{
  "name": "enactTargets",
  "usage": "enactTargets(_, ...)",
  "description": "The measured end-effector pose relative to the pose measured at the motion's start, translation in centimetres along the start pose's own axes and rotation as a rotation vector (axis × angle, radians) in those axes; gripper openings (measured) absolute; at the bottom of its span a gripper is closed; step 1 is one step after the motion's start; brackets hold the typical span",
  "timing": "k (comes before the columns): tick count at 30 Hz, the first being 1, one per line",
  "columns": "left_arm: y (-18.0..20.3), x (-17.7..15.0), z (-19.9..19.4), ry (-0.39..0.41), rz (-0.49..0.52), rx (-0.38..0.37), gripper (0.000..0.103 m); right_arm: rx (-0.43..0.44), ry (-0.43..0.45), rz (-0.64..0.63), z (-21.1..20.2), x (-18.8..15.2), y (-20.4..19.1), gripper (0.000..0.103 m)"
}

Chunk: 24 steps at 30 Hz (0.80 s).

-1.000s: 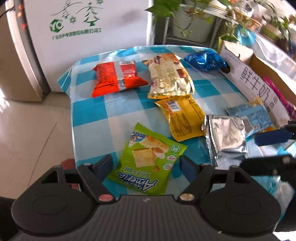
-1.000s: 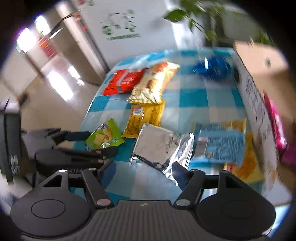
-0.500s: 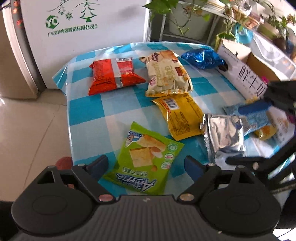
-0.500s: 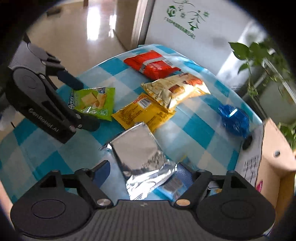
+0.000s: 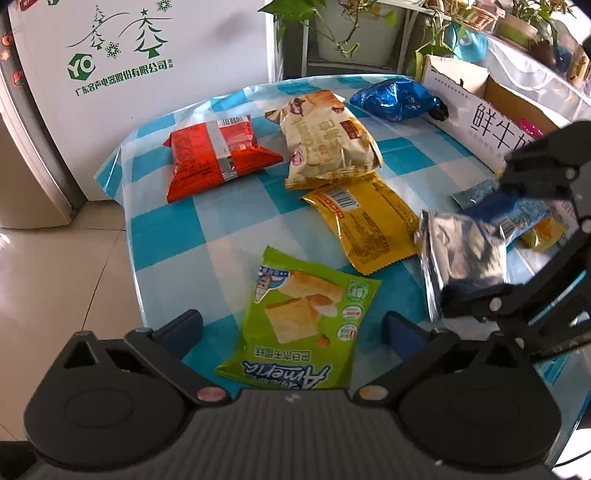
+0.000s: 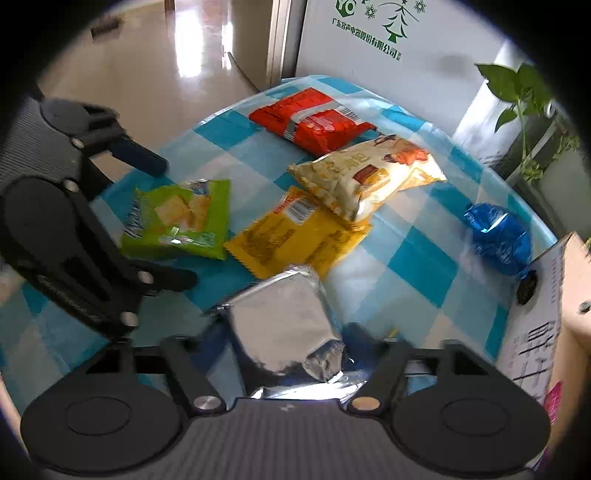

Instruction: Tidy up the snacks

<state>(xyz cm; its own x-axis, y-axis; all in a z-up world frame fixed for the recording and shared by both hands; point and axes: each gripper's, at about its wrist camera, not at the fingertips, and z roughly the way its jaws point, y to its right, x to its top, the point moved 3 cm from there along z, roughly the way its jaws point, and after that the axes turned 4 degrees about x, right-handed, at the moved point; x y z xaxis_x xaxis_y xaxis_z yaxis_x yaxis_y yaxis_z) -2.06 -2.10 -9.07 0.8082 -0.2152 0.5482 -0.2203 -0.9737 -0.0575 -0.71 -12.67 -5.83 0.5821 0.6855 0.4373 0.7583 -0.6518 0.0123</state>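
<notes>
Several snack packets lie on a blue-checked tablecloth (image 5: 170,229). My left gripper (image 5: 291,328) is open, its fingers either side of a green cracker packet (image 5: 303,317), also in the right wrist view (image 6: 177,218). My right gripper (image 6: 284,339) is open around a silver packet (image 6: 284,325), which also shows in the left wrist view (image 5: 461,258). Beyond lie a yellow packet (image 5: 369,218), a cream packet (image 5: 328,136), a red packet (image 5: 218,155) and a blue packet (image 5: 395,99).
An open cardboard box (image 5: 491,107) stands at the table's right edge, with a pale blue packet (image 5: 517,210) and an orange packet (image 5: 546,232) beside it. A white appliance (image 5: 147,55) and potted plants (image 5: 343,26) stand behind. The table's left edge drops to tiled floor (image 5: 48,280).
My right gripper has swung in over the silver packet, which now sits between its fingers. My left gripper has edged a little closer to the green packet.
</notes>
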Motion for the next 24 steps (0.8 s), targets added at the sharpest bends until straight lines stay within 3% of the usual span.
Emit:
enactTargets(3,0.0,0.0,0.1,0.0,-0.005,-0.005,0.103,-0.004,-0.007,0.062,0.0,-0.4,0.1,0.07)
enactTargets(9,0.0,-0.2,0.0,0.014,-0.024,0.004,0.103,-0.068,-0.028,0.327,-1.0,-1.7,0.5,0.069)
enactTargets(18,0.2,-0.2,-0.1,0.025,-0.018,0.015,0.102,-0.142,0.053,0.663,-3.2,-5.1,0.7,0.069)
enactTargets(21,0.5,-0.1,-0.4,0.032,-0.016,0.006,0.094,-0.162,0.041,0.721,-2.9,-5.8,1.0,0.069)
enactTargets(23,1.0,-0.1,-0.9,0.045,0.006,-0.001,0.079,-0.154,0.037,0.729,-2.6,-6.0,1.0,0.07)
enactTargets(24,1.2,-0.1,-1.1,0.05,0.012,0.0,0.077,-0.153,0.041,0.734,-2.6,-6.1,1.0,0.07)
